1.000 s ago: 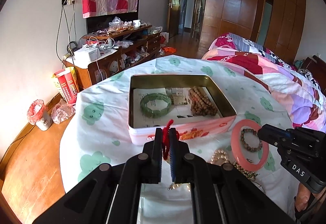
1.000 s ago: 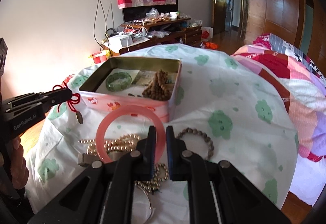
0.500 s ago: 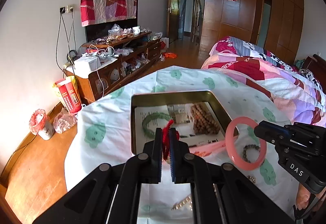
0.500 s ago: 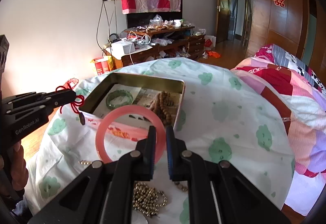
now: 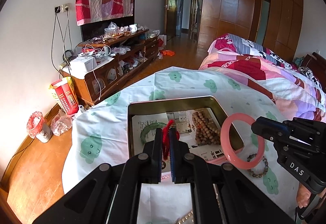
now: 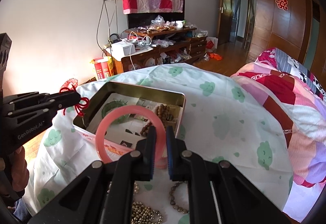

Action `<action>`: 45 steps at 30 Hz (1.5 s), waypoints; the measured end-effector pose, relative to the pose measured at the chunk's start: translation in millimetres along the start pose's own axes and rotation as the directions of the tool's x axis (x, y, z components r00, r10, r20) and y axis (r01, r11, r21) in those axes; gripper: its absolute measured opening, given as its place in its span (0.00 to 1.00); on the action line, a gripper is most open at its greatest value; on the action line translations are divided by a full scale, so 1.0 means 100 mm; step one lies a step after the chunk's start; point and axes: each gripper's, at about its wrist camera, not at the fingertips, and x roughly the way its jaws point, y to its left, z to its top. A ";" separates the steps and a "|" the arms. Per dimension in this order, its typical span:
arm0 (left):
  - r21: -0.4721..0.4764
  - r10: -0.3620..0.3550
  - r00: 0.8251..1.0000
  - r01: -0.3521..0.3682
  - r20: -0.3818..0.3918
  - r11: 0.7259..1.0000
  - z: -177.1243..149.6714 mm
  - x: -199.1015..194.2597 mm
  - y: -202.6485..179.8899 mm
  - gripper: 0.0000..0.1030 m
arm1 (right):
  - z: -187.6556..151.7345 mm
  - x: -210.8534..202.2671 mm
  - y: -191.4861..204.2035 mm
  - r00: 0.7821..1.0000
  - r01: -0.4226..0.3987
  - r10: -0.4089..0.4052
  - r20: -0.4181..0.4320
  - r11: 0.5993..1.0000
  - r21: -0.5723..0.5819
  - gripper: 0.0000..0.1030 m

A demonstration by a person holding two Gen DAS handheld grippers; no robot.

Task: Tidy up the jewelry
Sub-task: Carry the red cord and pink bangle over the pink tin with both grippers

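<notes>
An open pink tin box [image 5: 130, 122] [image 6: 181, 113] sits on the white cloth with green clouds. It holds a green bangle [image 5: 150, 129] [image 6: 111, 106] and brown wooden beads [image 5: 203, 128] [image 6: 163, 111]. My left gripper [image 5: 166, 138] [image 6: 78, 97] is shut on a red cord charm [image 5: 167, 140] [image 6: 81, 104], held above the box's near left part. My right gripper [image 6: 161, 136] [image 5: 254, 128] is shut on a pink bangle [image 6: 122, 118] [image 5: 238, 160], held over the box's near right edge.
A brown bead bracelet [image 5: 257, 164] [image 6: 177, 197] and gold bead strands [image 6: 142, 211] lie on the cloth near me. A cluttered wooden cabinet [image 5: 114, 64] stands at the far left, a bed with a patchwork quilt [image 5: 264, 73] at the right.
Both grippers have risen and moved forward toward the box. The pink bangle has been lifted off the cloth and now hangs over the box's near edge; the red cord is over the box.
</notes>
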 end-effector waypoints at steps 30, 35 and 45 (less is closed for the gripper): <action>0.032 0.022 0.998 -0.020 -0.067 0.999 0.05 0.52 -0.01 0.05 | 0.13 0.56 -0.09 0.997 0.018 -0.018 -0.081 1.000 0.001 0.11; 0.035 0.024 0.997 -0.022 -0.075 0.999 0.06 0.59 0.00 0.05 | 0.12 0.64 -0.08 0.995 0.020 -0.020 -0.094 1.000 -0.001 0.11; 0.042 0.024 0.995 -0.020 -0.092 0.999 0.05 0.72 0.00 0.05 | 0.11 0.72 -0.08 0.994 0.026 -0.026 -0.106 1.000 -0.002 0.11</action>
